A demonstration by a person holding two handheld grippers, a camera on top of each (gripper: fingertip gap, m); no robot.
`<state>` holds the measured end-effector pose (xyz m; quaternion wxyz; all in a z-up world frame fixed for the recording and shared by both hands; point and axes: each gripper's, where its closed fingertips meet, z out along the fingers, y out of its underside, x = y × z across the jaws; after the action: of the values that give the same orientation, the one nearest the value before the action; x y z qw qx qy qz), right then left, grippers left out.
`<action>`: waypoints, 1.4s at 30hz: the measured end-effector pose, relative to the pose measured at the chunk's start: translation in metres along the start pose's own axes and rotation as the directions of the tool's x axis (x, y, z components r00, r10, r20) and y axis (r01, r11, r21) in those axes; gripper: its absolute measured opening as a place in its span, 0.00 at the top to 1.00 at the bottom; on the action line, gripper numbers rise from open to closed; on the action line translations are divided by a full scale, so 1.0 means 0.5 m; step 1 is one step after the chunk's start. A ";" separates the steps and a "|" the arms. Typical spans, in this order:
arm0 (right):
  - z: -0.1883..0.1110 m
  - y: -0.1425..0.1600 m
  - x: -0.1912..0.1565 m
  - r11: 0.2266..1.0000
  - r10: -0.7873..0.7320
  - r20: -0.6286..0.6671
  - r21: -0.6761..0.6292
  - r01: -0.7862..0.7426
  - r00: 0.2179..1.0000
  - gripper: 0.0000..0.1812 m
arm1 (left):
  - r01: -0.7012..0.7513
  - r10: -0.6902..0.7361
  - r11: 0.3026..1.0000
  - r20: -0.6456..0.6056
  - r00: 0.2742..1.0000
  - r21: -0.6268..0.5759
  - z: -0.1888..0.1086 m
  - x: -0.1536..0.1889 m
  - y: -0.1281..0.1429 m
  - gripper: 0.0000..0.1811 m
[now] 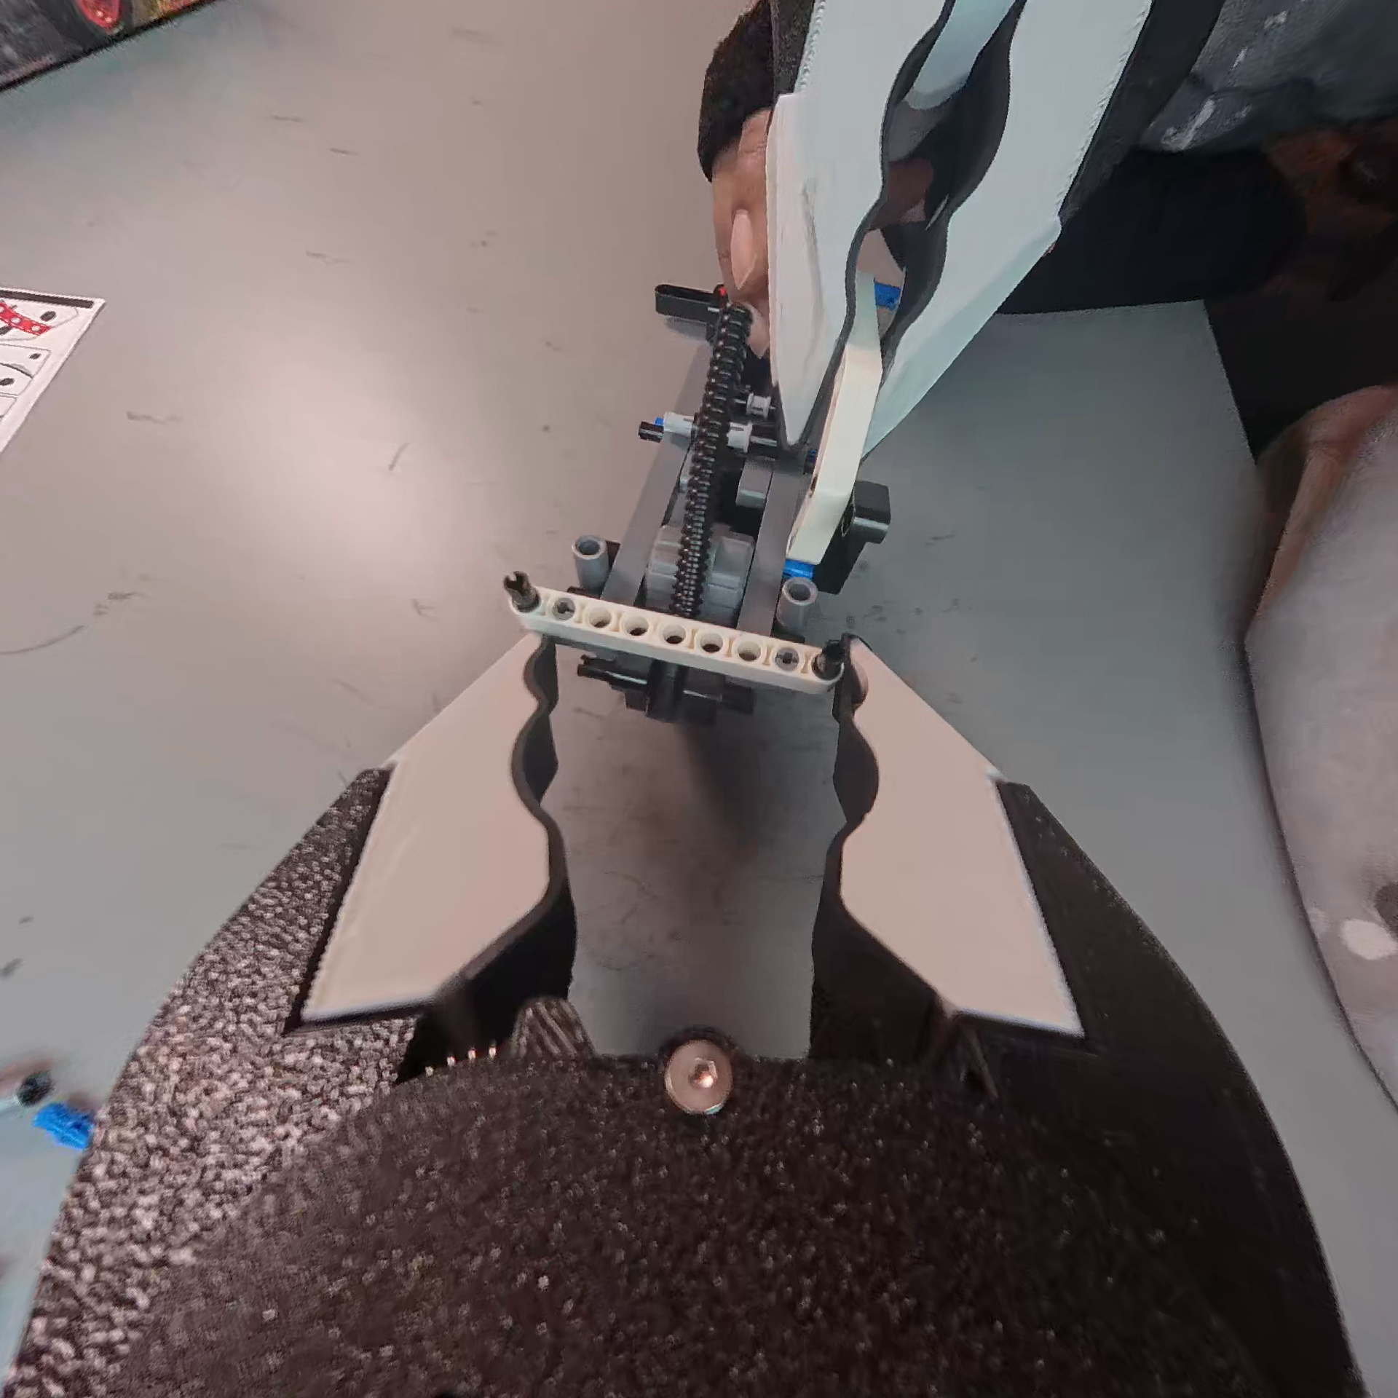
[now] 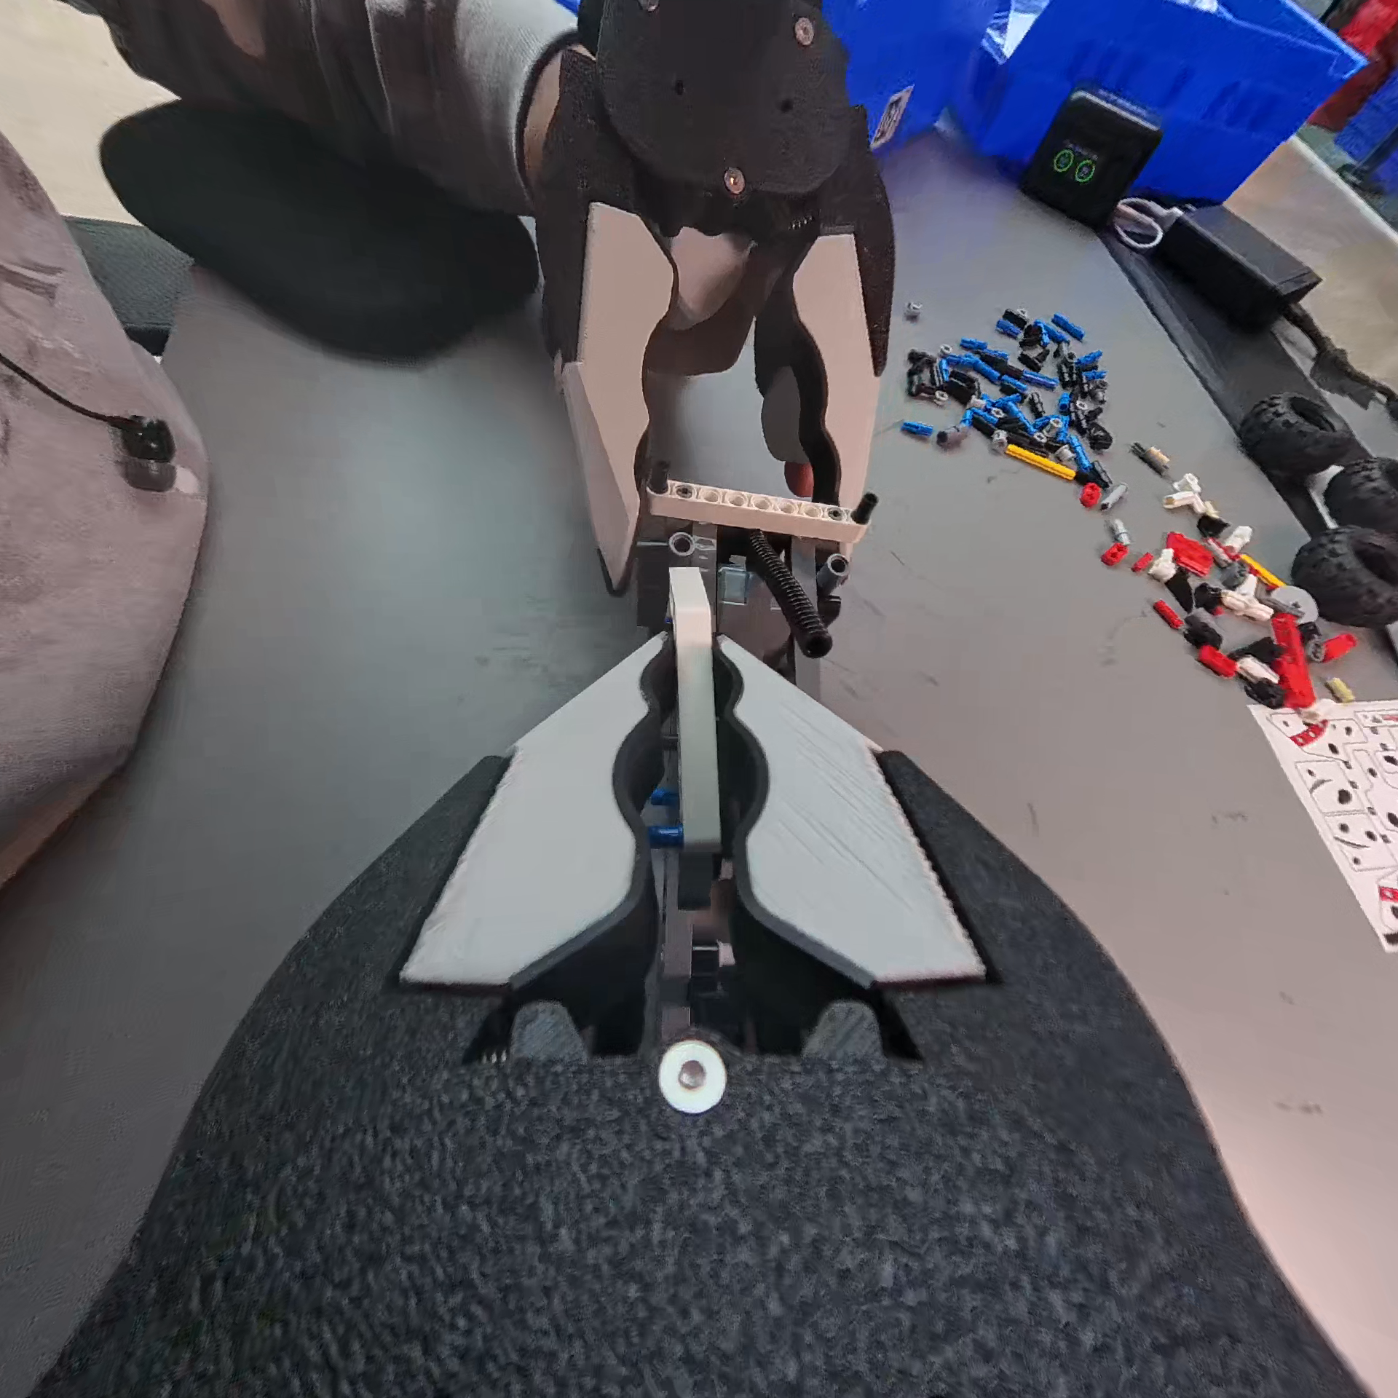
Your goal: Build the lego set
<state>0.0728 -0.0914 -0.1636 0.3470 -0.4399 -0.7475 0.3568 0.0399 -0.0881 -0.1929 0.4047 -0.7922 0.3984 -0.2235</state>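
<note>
Assembly: a partly built lego chassis (image 1: 711, 545) of dark grey beams, standing on the grey table (image 1: 302, 454) between the two grippers.
White holed beam: a crosswise beam (image 1: 673, 635) at the chassis end nearest the left gripper, a black pin at each end.
Left gripper (image 1: 692, 658): fingers spread wide, their tips at either end of the white holed beam; whether they press on it cannot be told.
Right gripper (image 2: 692, 650): fingers drawn together on a flat white panel piece (image 2: 694, 681), which stands on edge along the chassis side.
Black ribbed hose (image 1: 707, 454): runs lengthwise along the chassis; in the right wrist view its free end (image 2: 817, 643) sticks out to one side.
Loose parts: a scatter of blue, black, red and white pieces (image 2: 1014, 401) on the table, black tyres (image 2: 1354, 575) beyond, well apart from the chassis.
Sticker sheet (image 2: 1354, 787): flat on the table, cut off at the frame edge.
Hidden: the chassis rear lies under the right gripper's fingers; where the panel meets the blue pins (image 2: 666, 832) is hard to make out.
</note>
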 end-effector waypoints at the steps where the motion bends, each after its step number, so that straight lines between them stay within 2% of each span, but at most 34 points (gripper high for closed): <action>1: -0.001 0.000 -0.004 1.000 -0.015 0.004 0.002 0.015 1.000 0.96 | 0.015 -0.015 1.000 -0.008 1.000 0.007 -0.002 0.006 0.000 0.59; 5: -0.006 0.002 -0.008 0.999 -0.044 0.009 0.012 0.044 0.999 0.96 | 0.043 -0.042 0.998 -0.009 0.999 0.040 -0.009 0.003 -0.014 0.54; 9: -0.006 0.002 -0.003 1.000 -0.010 0.033 0.029 0.009 0.999 0.96 | -0.009 0.009 0.999 0.002 1.000 0.050 -0.009 -0.007 -0.044 0.46; 14: -0.005 0.003 0.006 0.998 0.042 0.064 0.038 -0.045 0.997 0.96 | -0.100 0.097 0.993 -0.035 0.995 -0.070 0.033 -0.004 -0.039 0.42; 18: -0.006 0.003 0.014 0.996 0.067 0.082 0.050 -0.071 0.994 0.96 | -0.110 0.105 0.990 -0.059 0.993 -0.087 0.050 -0.015 -0.045 0.47; 24: -0.008 0.005 0.018 0.996 0.068 0.089 0.053 -0.072 0.994 0.96 | -0.212 0.200 0.965 -0.092 0.975 -0.152 0.036 -0.017 -0.062 0.52; 31: -0.009 0.005 0.027 0.996 0.056 0.050 0.062 -0.059 0.997 0.96 | -0.341 0.289 0.891 -0.204 0.935 -0.301 0.046 -0.012 -0.040 0.59; 37: -0.014 0.011 0.036 0.995 0.082 -0.007 0.065 -0.081 0.997 0.96 | -0.314 0.262 0.896 -0.195 0.945 -0.314 0.046 -0.016 -0.044 0.68; 42: -0.014 0.015 0.038 0.990 0.115 -0.008 0.079 -0.114 0.993 0.96 | -0.298 0.233 0.872 -0.206 0.950 -0.389 0.044 -0.017 -0.041 0.69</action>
<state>0.0748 -0.0699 -0.1624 0.3477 -0.4705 -0.7041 0.4026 0.0589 -0.0636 -0.1887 0.2222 -0.7780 0.5717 -0.1359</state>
